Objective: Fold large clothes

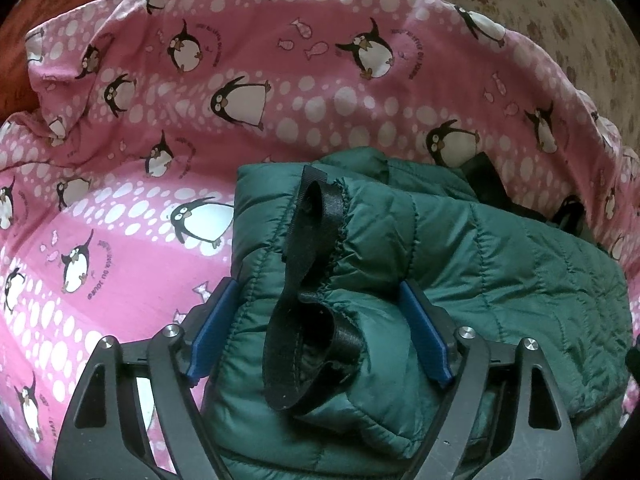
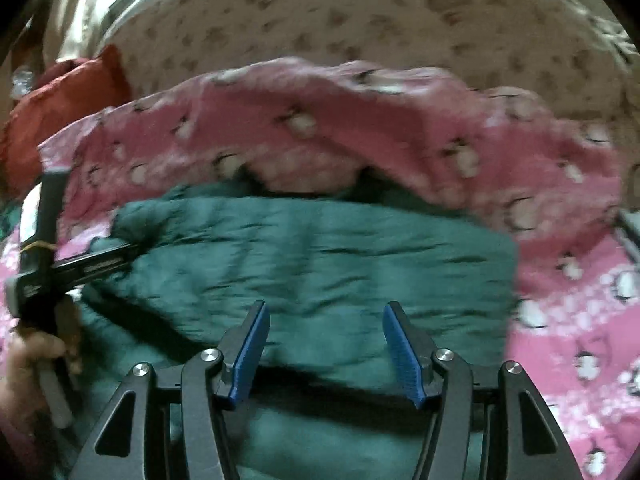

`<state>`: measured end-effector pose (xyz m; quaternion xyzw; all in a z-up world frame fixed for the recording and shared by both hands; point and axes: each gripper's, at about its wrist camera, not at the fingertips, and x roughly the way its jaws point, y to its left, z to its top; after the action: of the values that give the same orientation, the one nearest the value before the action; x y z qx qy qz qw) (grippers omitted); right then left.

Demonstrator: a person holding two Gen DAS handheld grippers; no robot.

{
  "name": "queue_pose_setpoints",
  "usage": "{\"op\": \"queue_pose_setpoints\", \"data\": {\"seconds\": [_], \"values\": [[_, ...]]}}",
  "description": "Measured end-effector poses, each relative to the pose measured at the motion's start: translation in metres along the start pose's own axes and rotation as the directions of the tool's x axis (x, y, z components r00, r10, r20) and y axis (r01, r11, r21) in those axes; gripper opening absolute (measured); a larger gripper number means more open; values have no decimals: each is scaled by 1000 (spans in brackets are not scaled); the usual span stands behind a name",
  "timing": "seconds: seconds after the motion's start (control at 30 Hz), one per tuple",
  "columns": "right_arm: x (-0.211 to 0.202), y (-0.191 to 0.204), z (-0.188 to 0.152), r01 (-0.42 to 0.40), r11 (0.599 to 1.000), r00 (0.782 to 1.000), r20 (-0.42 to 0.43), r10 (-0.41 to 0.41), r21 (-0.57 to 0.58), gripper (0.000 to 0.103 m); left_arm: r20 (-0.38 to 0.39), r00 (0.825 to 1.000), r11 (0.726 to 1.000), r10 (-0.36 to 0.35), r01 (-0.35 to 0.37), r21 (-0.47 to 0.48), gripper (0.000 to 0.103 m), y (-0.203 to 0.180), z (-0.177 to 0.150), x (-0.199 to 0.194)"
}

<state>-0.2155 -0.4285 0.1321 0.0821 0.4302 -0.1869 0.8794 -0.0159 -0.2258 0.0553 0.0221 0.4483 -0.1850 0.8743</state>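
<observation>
- Left wrist view: one green quilted jacket [image 1: 500, 256] lies folded on one pink penguin-print sheet [image 1: 120, 272], toward the right of the sheet.
- One left gripper [image 1: 324, 336] stands with its two blue pads [image 1: 216, 332] on either side of a bunched jacket end; the jaws are spread wide, and whether the pads press the fabric I cannot tell.
- Two black ribbon loops [image 1: 316, 216] sit on that bunched end, one above the other.
- Right wrist view, blurred: one right gripper [image 2: 326, 344] hovers over the jacket [image 2: 320, 256], its two fingers apart with nothing between them.
- One hand [image 2: 28, 364] holds the left gripper's handle at the left edge.
- One orange-red cloth [image 2: 64, 100] lies beyond the sheet [image 2: 560, 320], on one pale patterned cover [image 2: 360, 20].
</observation>
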Motion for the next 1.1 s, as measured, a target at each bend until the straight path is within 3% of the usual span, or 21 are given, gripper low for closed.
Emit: {"op": "queue_pose_setpoints", "data": {"seconds": [0.1,0.13,0.2,0.4,0.67,0.87,0.93,1.0,1.1], "values": [[10,-32,-1,58,997,998,-26,-57,54,56,1,1000,1000,1,-1,0,84,0,0,1],[14,-40,-3,66,996,997,-45,-63,67,56,-5,1000,1000,1,-1,-3,89,1,0,2],[32,-56,-17,65,993,991,-123,-52,98,57,-20,1000,1000,-18,17,-20,94,2,-1,4],[34,-68,-32,28,990,994,-106,-13,139,57,-21,999,998,-43,42,-52,95,7,-3,4],[-16,-42,-23,-1,993,999,35,-3,117,57,0,1000,998,-31,31,-47,95,5,-7,2],[13,3,-16,-13,999,999,-30,14,50,57,8,999,998,-33,33,-46,95,0,-8,3],[29,9,-25,11,999,997,-78,-7,48,58,8,999,998,-42,42,-50,95,0,-8,4],[36,13,-32,30,999,998,-64,-27,36,58,8,999,997,-48,48,-54,95,2,-8,5],[31,6,-30,1,999,997,-82,3,50,58,3,998,995,-70,70,-73,95,8,-6,5]]}}
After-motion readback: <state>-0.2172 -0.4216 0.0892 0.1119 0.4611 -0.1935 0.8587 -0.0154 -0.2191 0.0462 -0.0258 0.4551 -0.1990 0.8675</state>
